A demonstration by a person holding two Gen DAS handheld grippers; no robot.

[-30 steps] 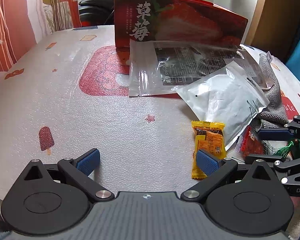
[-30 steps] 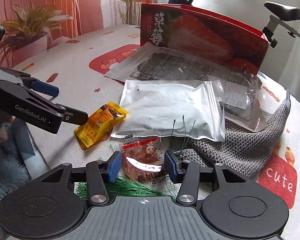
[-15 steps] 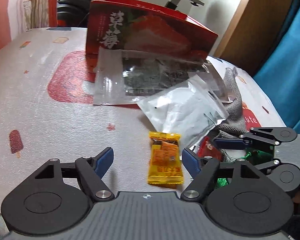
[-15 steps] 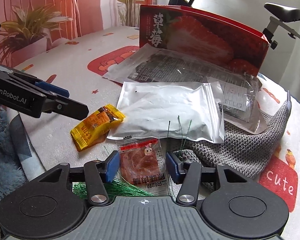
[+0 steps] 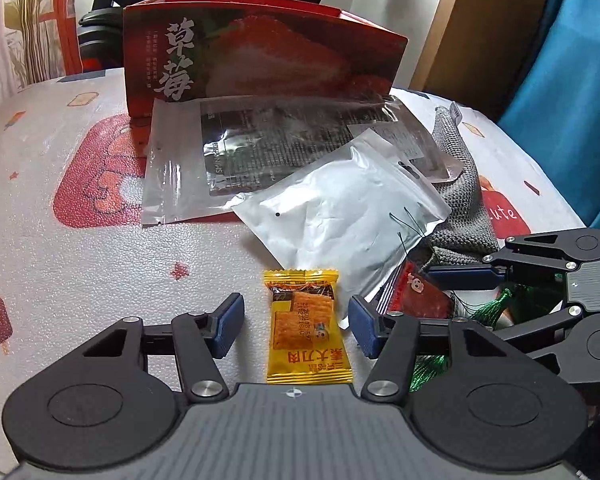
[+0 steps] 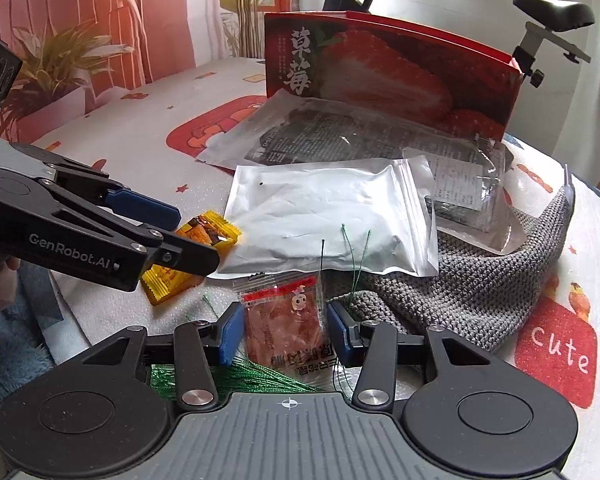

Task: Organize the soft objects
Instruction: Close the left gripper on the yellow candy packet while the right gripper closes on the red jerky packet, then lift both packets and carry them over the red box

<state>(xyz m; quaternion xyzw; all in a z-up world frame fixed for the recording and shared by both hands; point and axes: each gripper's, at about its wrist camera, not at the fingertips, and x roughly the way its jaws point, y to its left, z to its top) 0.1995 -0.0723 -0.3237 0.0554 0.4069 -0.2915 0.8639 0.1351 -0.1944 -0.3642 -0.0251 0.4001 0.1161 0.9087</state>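
A yellow cracker packet (image 5: 305,326) lies flat on the table between the open fingers of my left gripper (image 5: 296,326); the pads stand clear of it on both sides. It also shows in the right wrist view (image 6: 188,254), partly behind the left gripper (image 6: 172,236). A red snack packet (image 6: 286,326) lies between the open fingers of my right gripper (image 6: 285,334), not pinched. The right gripper (image 5: 476,280) shows in the left wrist view, over the red packet (image 5: 418,296). A green tassel (image 6: 252,376) lies under the right gripper.
A white foil pouch (image 5: 344,216) lies just beyond both packets, on a clear printed bag (image 5: 260,152) and a grey knitted cloth (image 6: 472,280). A red strawberry box (image 5: 260,52) stands at the back. The table edge runs close at the left in the right wrist view.
My left gripper has moved right and forward so the yellow packet now lies centred between its fingers, which have narrowed. My right gripper has edged forward around the red packet.
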